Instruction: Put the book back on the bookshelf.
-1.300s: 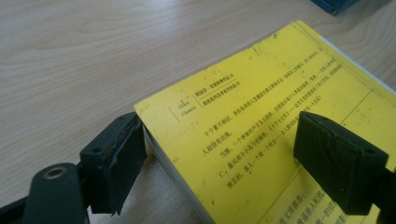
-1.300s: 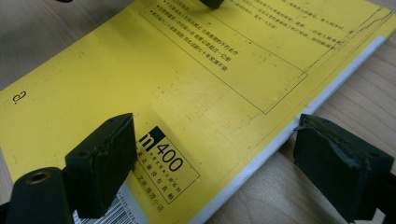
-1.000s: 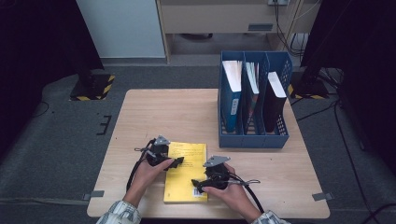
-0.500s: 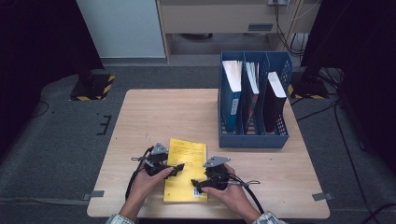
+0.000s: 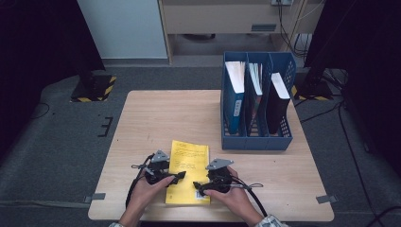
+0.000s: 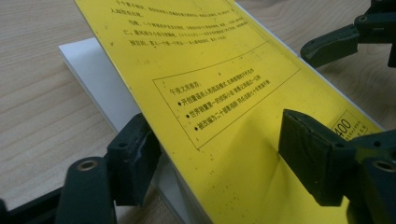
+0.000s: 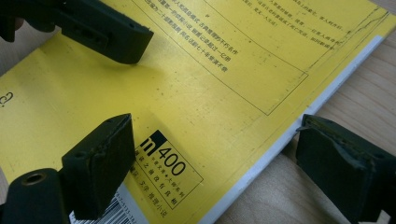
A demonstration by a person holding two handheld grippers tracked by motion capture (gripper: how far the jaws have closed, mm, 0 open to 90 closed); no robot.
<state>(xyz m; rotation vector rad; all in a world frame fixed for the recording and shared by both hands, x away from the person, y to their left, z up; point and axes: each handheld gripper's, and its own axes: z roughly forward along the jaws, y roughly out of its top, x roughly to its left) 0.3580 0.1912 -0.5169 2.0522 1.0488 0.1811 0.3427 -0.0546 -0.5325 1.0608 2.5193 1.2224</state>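
A yellow paperback book (image 5: 189, 163) lies flat on the wooden table (image 5: 156, 118) near its front edge. My left gripper (image 5: 181, 176) reaches in from the book's left side. In the left gripper view the book's (image 6: 224, 88) left edge sits between the jaws of the left gripper (image 6: 219, 144): one pad is at the cover's edge by the white pages, the other hovers over the cover. These jaws have just been closing. My right gripper (image 5: 197, 187) stands open at the near right corner. In its own view the right gripper (image 7: 222, 154) straddles the book's (image 7: 210, 70) right edge.
A blue file holder (image 5: 257, 141) with three compartments stands at the back right of the table, each compartment holding upright books or folders. The person's hands come in over the table's front edge. Dark floor and cables surround the table.
The left hand has slid a little toward the table's near edge along the book's left side, and its jaws stand narrower. The right hand and the book have not moved.
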